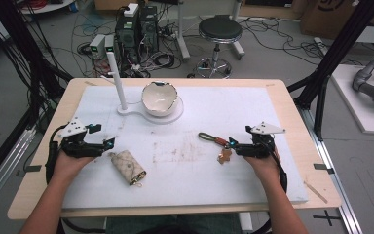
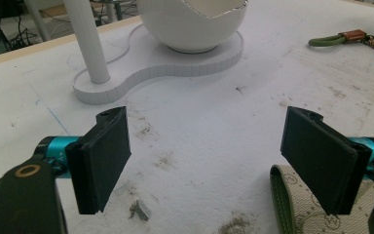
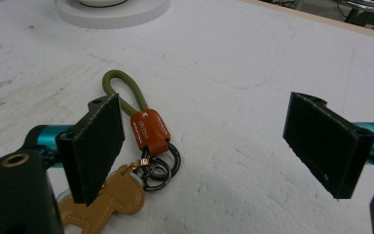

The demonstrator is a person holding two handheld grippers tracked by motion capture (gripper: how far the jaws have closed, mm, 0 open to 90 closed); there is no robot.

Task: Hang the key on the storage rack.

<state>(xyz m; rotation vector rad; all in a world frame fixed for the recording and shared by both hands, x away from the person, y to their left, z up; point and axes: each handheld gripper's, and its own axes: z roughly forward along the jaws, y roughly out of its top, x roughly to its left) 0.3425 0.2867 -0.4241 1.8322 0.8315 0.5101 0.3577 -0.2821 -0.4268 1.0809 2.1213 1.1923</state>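
the left gripper (image 1: pixel 108 143) is wide open and empty, the key pouch (image 1: pixel 128 167) just to its right, lying slantwise. the right gripper (image 1: pixel 233 144), also spread and empty, has the keyring (image 1: pixel 215 141) at its left jaw.

Grey concrete floor (image 1: pixel 272 53), upper half of the high view, strewn with black cables. Round black-seated stool on a chrome base (image 1: pixel 219 30) at top centre. Black computer towers (image 1: pixel 136 29) upper left (small white boxes beside them). Brown cardboard box (image 1: pixel 326 17) top right. Pale wooden table (image 1: pixel 292 97) under a scuffed white mat (image 1: pixel 224 112).
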